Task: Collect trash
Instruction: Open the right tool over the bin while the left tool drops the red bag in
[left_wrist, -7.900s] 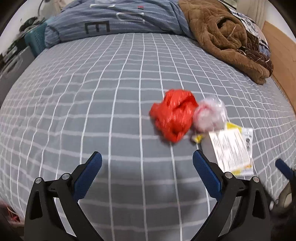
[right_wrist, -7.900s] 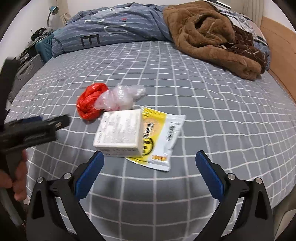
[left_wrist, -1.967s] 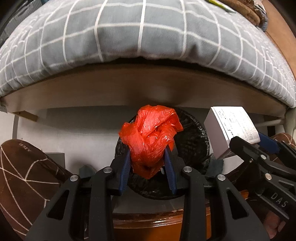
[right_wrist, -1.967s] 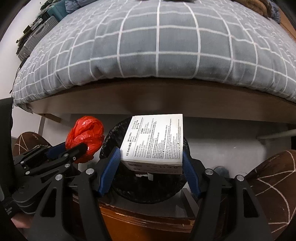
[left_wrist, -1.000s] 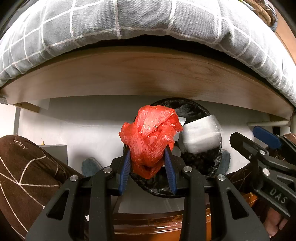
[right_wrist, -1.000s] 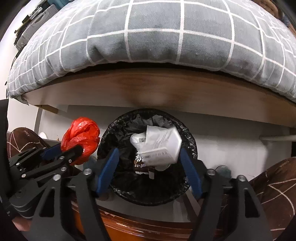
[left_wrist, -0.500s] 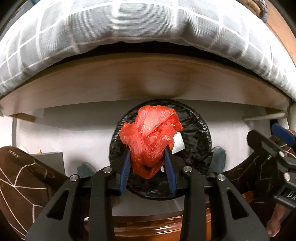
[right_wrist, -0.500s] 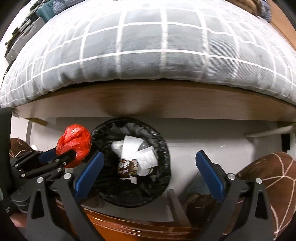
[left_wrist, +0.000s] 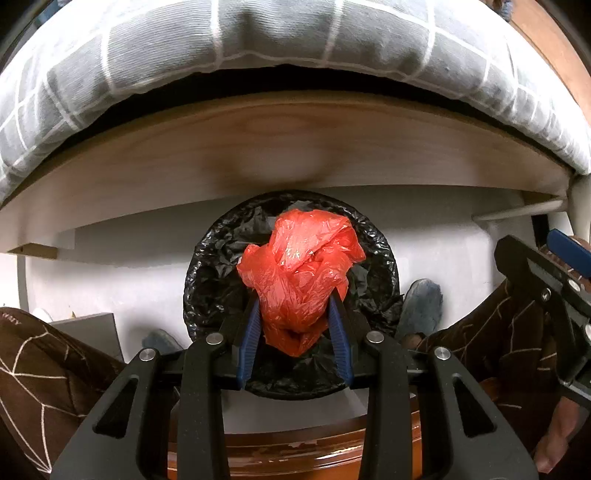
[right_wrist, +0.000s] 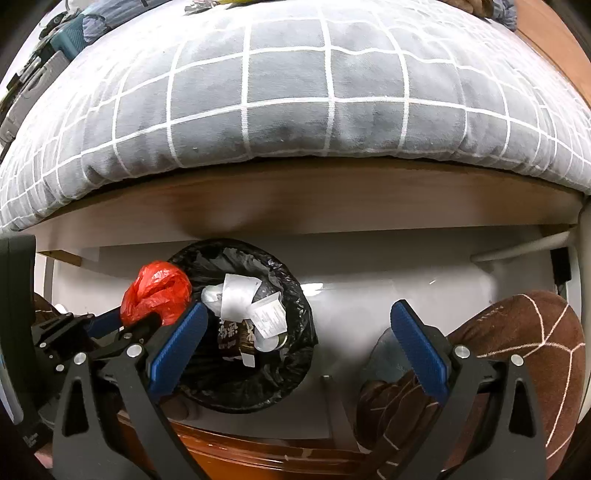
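My left gripper (left_wrist: 295, 338) is shut on a crumpled red plastic bag (left_wrist: 301, 275) and holds it right above a round bin lined with a black bag (left_wrist: 207, 280). In the right wrist view the same red bag (right_wrist: 157, 291) hangs at the left rim of the bin (right_wrist: 299, 332), which holds a white box (right_wrist: 240, 291) and paper scraps. My right gripper (right_wrist: 299, 347) is open and empty, over the right side of the bin and the floor.
The bed's wooden frame (right_wrist: 295, 199) and grey checked cover (right_wrist: 288, 92) overhang the bin from behind. The person's brown-trousered knees (right_wrist: 517, 339) flank the bin. A reddish wooden edge (left_wrist: 314, 450) lies below the grippers.
The right gripper has opened and dropped the white box into the bin, then shifted right. The left gripper has brought the red bag over the middle of the bin.
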